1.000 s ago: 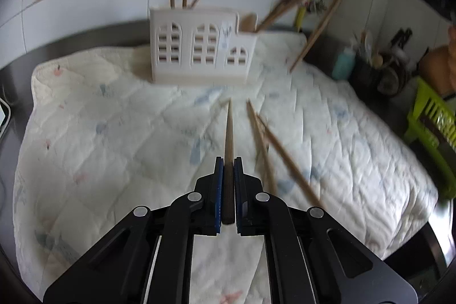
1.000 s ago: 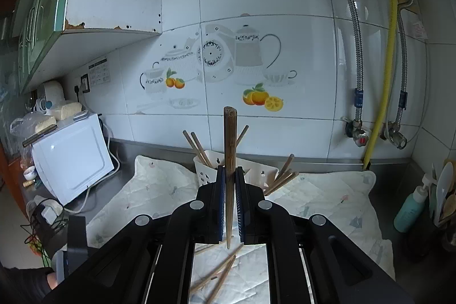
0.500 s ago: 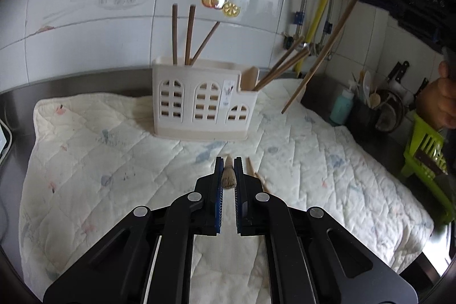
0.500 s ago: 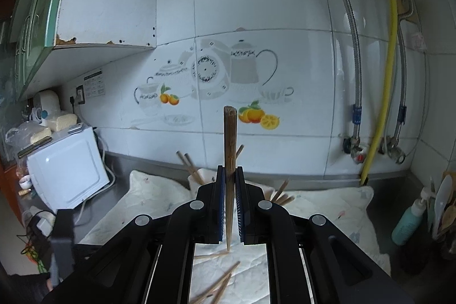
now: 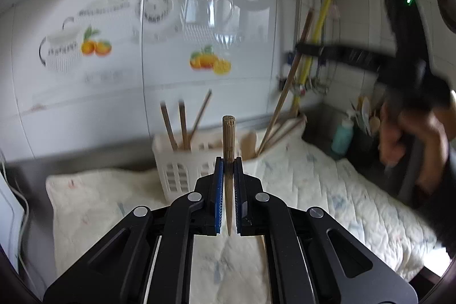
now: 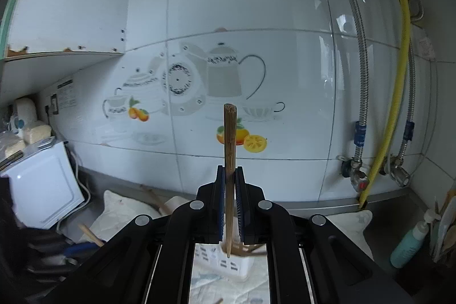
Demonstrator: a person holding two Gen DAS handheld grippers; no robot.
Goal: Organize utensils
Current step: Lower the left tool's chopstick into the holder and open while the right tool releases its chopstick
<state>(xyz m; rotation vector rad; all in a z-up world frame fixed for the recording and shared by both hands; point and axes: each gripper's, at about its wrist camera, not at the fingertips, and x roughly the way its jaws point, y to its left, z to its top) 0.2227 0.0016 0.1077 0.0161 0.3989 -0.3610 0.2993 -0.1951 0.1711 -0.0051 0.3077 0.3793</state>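
My left gripper (image 5: 228, 161) is shut on a wooden chopstick (image 5: 228, 138), held upright above the quilted cloth (image 5: 327, 190). Behind it stands the white utensil holder (image 5: 176, 161) with several chopsticks in it. My right gripper (image 6: 229, 170) is shut on another wooden chopstick (image 6: 229, 138), upright, its tip over the holder (image 6: 228, 264) seen low between the fingers. In the left wrist view the right gripper (image 5: 302, 49) shows blurred at the right, its chopstick (image 5: 287, 84) slanting down towards the holder's right compartment.
A tiled wall (image 6: 228, 61) with teapot and fruit decals stands behind. A white appliance (image 6: 42, 184) is at the left. Pipes and a yellow hose (image 6: 396, 76) run down the right. A teal bottle (image 6: 407, 244) stands at the right.
My left gripper lifted its chopstick off the cloth and tilted it from lying flat to upright. My right gripper moved closer to the wall and over the holder.
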